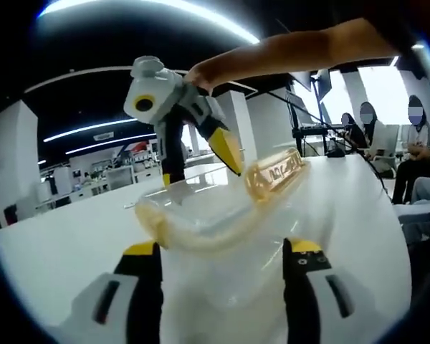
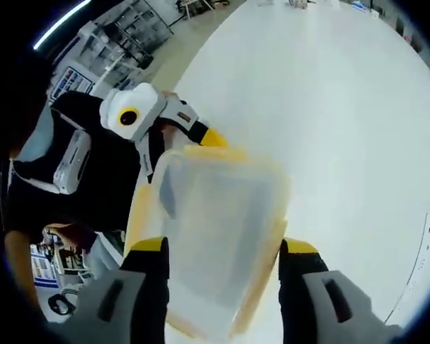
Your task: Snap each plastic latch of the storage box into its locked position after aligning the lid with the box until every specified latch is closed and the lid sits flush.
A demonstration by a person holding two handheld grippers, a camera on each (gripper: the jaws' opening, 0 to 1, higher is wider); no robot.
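While the storage box (image 1: 222, 236) was held up off the white table (image 1: 72, 222), its clear lid (image 2: 218, 229) appeared seated on the body, though whether it sat flush all round could not be told. One yellow latch (image 1: 276, 173) at the far end stood raised and swung away from the box wall in the left gripper view, so it was judged not yet snapped down. Yellow latch strips ran along the lid edges in the right gripper view; whether those were locked could not be told. The task was therefore judged incomplete, with at least the far latch left to close.

The box lay between the jaws of the left gripper (image 1: 222, 258), whose yellow-tipped jaws stood at either side of its near end; they appeared to touch it, but a firm clamp could not be confirmed. The right gripper (image 2: 222, 251) likewise bracketed the opposite end, jaws parted about the box's width, grip uncertain. In each view the other gripper showed beyond the box, one yellow tip near the raised latch. Seated people (image 1: 416, 143) were visible beyond the table.
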